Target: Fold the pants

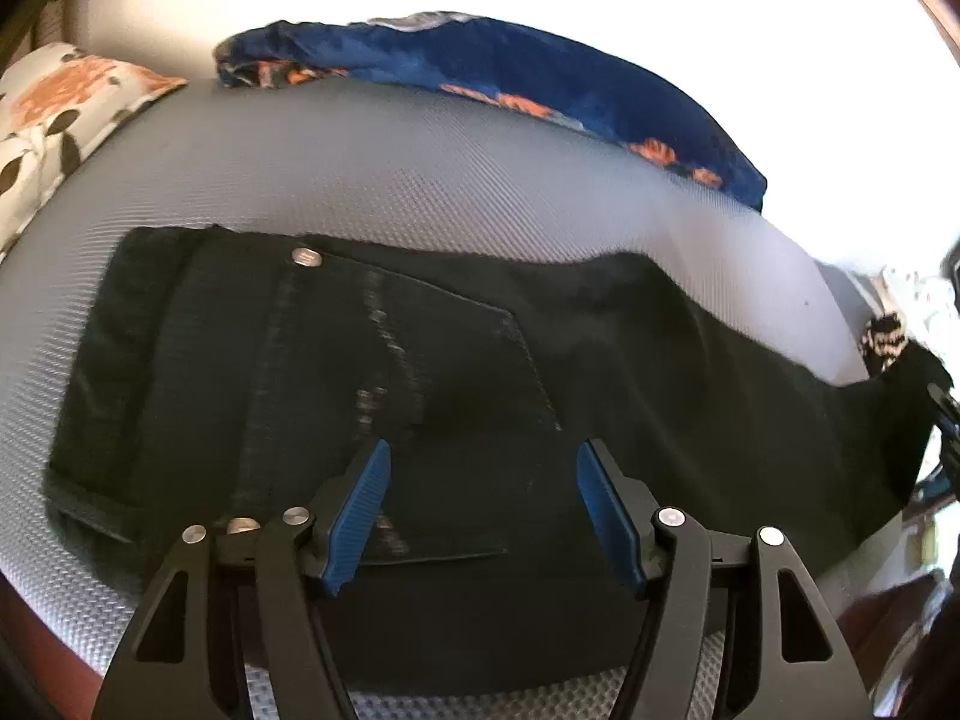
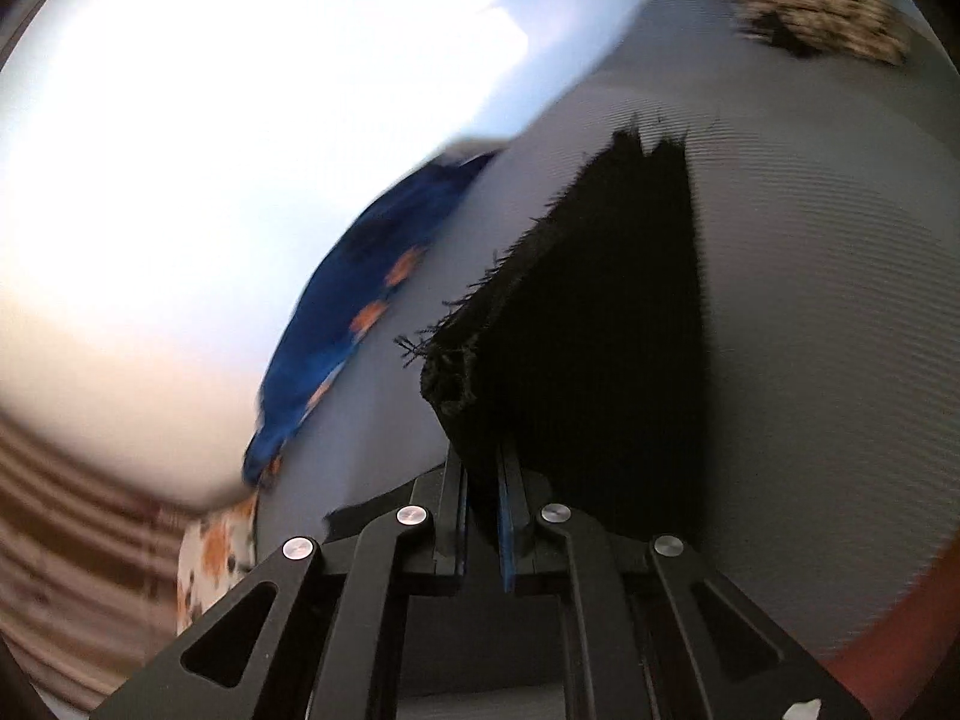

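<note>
Black denim pants [image 1: 420, 360] lie flat on a grey textured mattress [image 1: 336, 180], waist and back pocket toward me, a leg running off to the right. My left gripper [image 1: 483, 462] hovers over the seat area, blue pads wide apart, nothing between them. In the right wrist view the frayed hem of a black pant leg [image 2: 576, 312] is lifted off the mattress [image 2: 810, 330], and my right gripper [image 2: 480, 468] is shut on its near edge. The right gripper also shows at the far right edge of the left wrist view, by the leg end [image 1: 918, 372].
A blue cloth with orange flowers [image 1: 492, 66] lies along the back of the mattress, also as a blue cloth [image 2: 354, 312] in the right wrist view. A white floral pillow [image 1: 54, 114] sits at the back left. A speckled fabric [image 2: 822, 6] lies beyond the hem.
</note>
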Action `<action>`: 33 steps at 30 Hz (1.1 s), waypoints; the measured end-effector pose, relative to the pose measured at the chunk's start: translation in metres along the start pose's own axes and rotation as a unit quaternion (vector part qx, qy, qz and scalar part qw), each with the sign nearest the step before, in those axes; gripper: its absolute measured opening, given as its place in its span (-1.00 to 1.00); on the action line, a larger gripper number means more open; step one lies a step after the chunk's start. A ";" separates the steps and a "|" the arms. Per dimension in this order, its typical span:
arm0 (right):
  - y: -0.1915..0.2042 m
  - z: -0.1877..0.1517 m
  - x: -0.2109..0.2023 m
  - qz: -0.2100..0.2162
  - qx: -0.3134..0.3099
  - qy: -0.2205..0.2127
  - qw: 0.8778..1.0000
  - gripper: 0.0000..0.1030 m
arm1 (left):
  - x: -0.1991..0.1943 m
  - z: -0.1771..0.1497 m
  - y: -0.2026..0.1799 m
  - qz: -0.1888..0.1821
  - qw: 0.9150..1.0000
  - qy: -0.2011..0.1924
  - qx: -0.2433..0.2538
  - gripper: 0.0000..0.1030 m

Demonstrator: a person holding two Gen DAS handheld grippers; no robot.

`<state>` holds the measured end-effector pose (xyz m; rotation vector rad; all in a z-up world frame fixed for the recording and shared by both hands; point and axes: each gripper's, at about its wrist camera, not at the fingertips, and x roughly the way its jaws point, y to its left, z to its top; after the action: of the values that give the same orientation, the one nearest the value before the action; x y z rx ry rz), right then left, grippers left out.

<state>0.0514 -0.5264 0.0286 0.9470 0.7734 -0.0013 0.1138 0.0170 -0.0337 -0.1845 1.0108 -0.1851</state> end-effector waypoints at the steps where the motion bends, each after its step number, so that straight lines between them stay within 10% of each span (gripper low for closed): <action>1: 0.014 -0.003 0.011 0.009 -0.013 0.011 1.000 -0.82 | -0.005 0.001 0.004 0.001 1.000 -0.002 -0.002 0.27; 9: 0.118 -0.064 0.107 0.061 -0.117 0.130 0.983 -0.83 | -0.034 0.009 0.025 -0.002 1.000 -0.020 -0.021 0.27; 17: 0.130 -0.168 0.173 0.030 -0.195 0.270 0.942 -0.82 | -0.039 0.005 0.034 -0.009 1.000 -0.012 -0.027 0.27; 25: 0.126 -0.200 0.173 0.006 -0.259 0.302 0.918 -0.72 | -0.038 0.007 0.010 -0.053 0.999 0.010 0.006 0.27; 33: 0.133 -0.207 0.147 0.025 -0.286 0.317 0.904 -0.08 | -0.022 0.009 -0.020 -0.105 0.992 0.062 0.013 0.27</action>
<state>0.0800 -0.2480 -0.0323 0.3856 1.2600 0.5775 0.1091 0.0033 -0.0063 -0.2588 1.1113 -0.4055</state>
